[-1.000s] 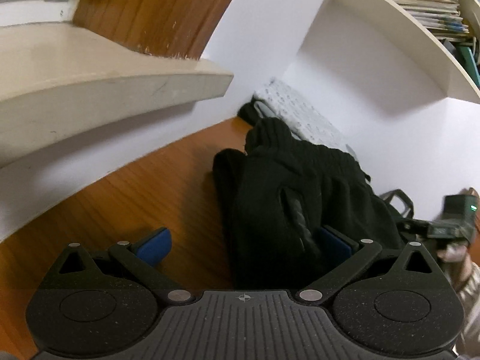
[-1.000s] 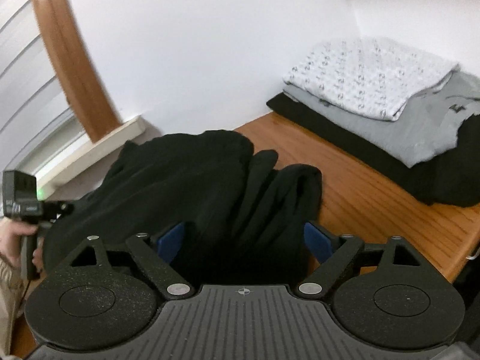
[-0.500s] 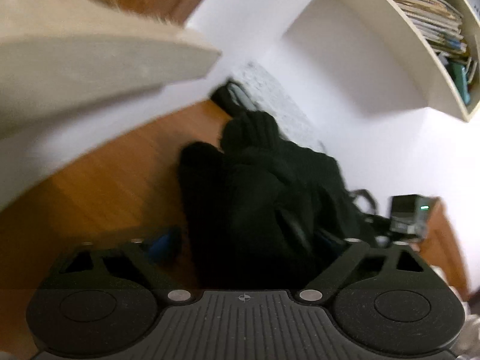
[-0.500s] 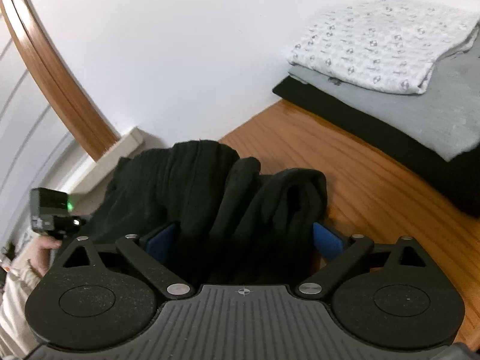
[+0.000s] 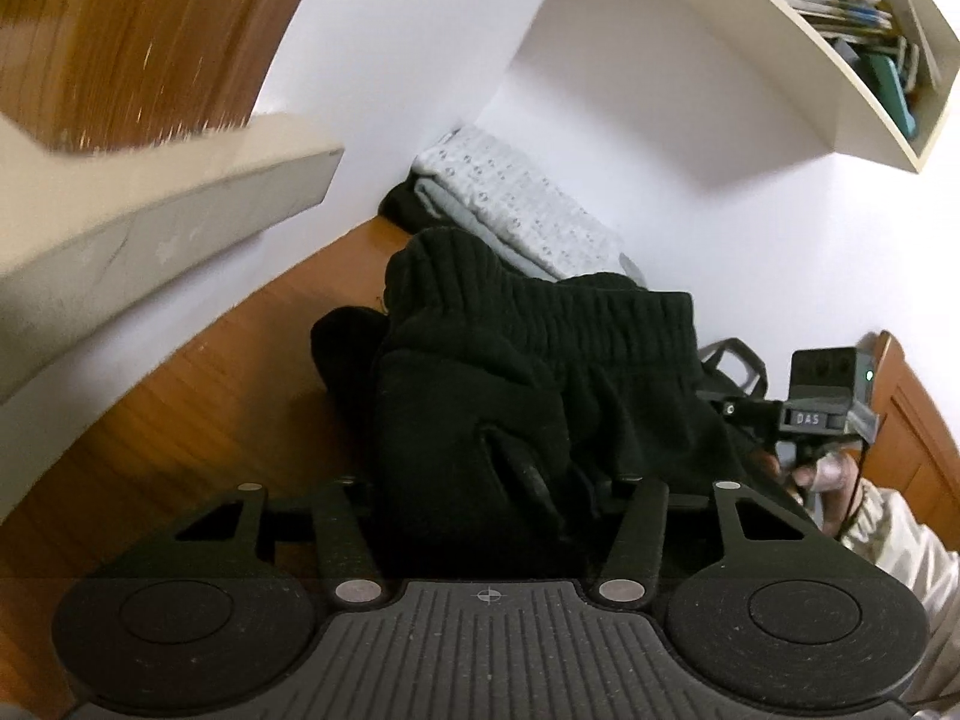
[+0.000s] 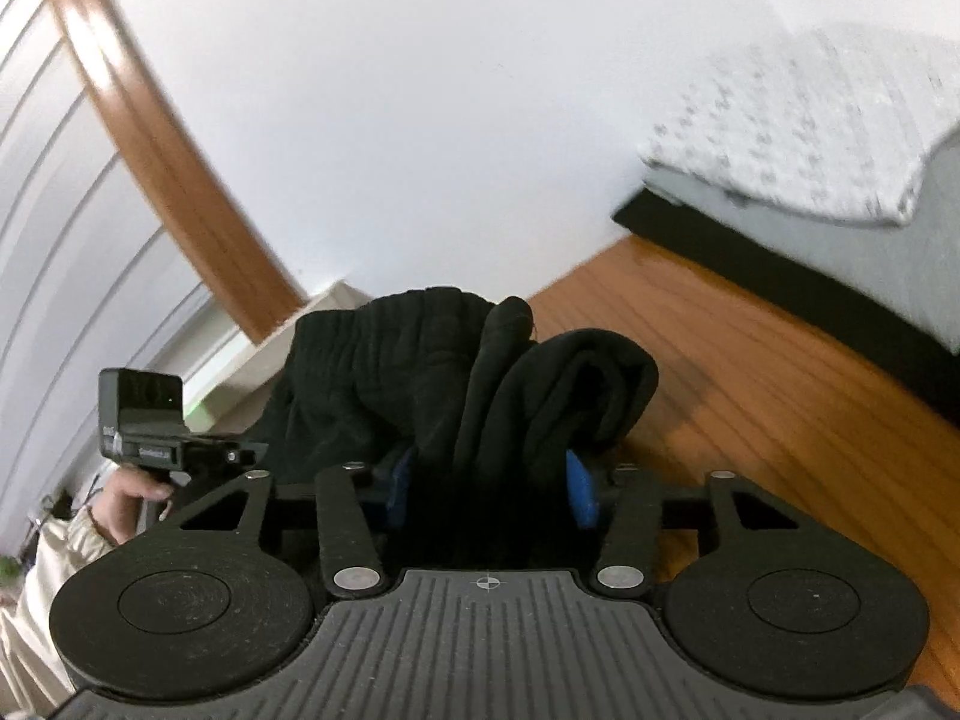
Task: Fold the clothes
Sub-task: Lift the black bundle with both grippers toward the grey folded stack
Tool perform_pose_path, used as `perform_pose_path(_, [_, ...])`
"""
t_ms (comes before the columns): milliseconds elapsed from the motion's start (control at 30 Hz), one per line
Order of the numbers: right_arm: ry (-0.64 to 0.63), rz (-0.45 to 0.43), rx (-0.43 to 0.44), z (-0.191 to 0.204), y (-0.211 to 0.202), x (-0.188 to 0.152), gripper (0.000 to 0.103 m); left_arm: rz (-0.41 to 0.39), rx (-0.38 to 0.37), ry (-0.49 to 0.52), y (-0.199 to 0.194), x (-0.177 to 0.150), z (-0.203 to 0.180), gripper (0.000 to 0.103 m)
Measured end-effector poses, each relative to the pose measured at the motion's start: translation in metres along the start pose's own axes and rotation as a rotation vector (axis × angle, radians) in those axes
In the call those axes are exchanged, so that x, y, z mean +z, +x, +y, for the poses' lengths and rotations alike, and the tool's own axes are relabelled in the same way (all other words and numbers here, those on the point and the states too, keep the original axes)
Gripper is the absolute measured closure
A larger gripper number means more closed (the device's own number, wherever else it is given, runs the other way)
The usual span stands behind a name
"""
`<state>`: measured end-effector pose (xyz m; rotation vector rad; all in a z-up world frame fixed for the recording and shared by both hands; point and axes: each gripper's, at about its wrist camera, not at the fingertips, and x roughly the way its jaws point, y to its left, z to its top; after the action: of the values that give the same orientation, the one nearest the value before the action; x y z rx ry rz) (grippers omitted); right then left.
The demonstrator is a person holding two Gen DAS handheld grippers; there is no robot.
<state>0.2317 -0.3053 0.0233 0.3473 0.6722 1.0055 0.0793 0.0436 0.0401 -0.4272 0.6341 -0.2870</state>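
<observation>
Glossy wood-grain table [image 5: 180,420] underneath, and on it, near both cameras, lies the bunched black sweatpants [image 5: 540,372], thick soft knit with a ribbed elastic waistband. Far right against the white wall, a folded stack [image 6: 810,138]: white dotted cloth over smooth grey over black. The left tool [image 5: 489,480] is closing, fabric heaped between its jaws, pads buried in cloth. The right tool [image 6: 489,480] is closing too, blue pads [image 6: 582,492] squeezing a rolled fold.
</observation>
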Motion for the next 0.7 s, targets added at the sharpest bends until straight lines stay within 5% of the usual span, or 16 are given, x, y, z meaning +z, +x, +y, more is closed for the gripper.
perform_pose_path(467, [-0.143, -0.140, 0.054, 0.039, -0.039, -0.002, 0.059, -0.135, 0.014, 0.172, -0.040, 0.004, -0.052, 0.055])
perform_pose_path(700, [-0.338, -0.249, 0.040, 0.077, -0.068, -0.005, 0.060, -0.214, 0.024, 0.290, -0.050, 0.013, -0.088, 0.057])
